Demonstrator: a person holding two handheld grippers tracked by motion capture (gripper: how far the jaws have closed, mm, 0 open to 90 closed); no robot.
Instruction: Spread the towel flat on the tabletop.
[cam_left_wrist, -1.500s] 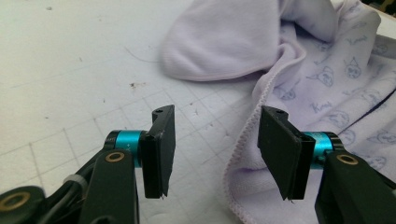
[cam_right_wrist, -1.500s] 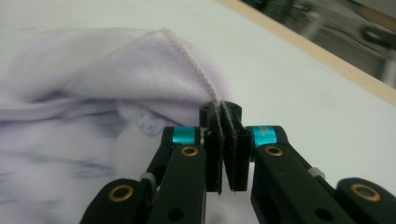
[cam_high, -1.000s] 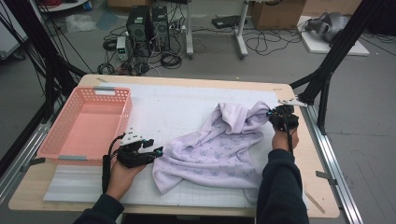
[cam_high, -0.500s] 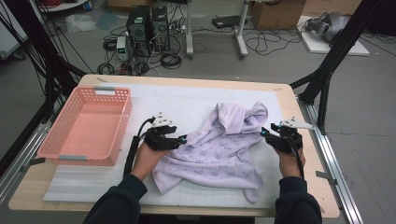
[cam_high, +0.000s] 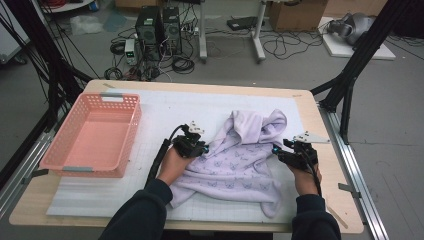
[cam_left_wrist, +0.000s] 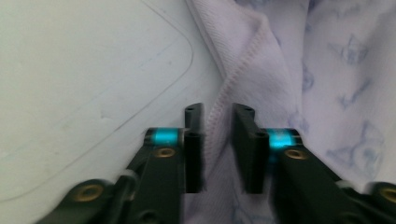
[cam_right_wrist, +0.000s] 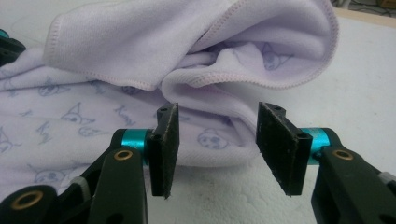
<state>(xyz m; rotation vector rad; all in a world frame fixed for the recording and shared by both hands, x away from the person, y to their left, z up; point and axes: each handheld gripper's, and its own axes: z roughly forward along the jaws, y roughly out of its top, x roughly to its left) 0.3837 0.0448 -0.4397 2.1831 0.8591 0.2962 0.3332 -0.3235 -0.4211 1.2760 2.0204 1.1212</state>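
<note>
A lilac towel (cam_high: 240, 160) with a small printed pattern lies crumpled on the white mat. At its left edge my left gripper (cam_high: 202, 148) is down on the cloth. In the left gripper view the jaws (cam_left_wrist: 218, 126) have just been closing and are shut on the towel's stitched hem (cam_left_wrist: 215, 105). My right gripper (cam_high: 276, 151) sits at the towel's right edge. In the right gripper view its jaws (cam_right_wrist: 217, 135) have just been opening and stand apart. A folded lip of the towel (cam_right_wrist: 205, 93) lies just beyond them, untouched by the pads.
A pink plastic basket (cam_high: 82, 172) stands on the table's left side with nothing in it. The white grid mat (cam_high: 200, 105) covers most of the wooden table (cam_high: 310, 115). Black frame poles and cables stand on the floor around the table.
My left hand moved right from the mat's front left to the towel's left edge, and its jaws closed on the hem. My right hand drew nearer the front edge.
</note>
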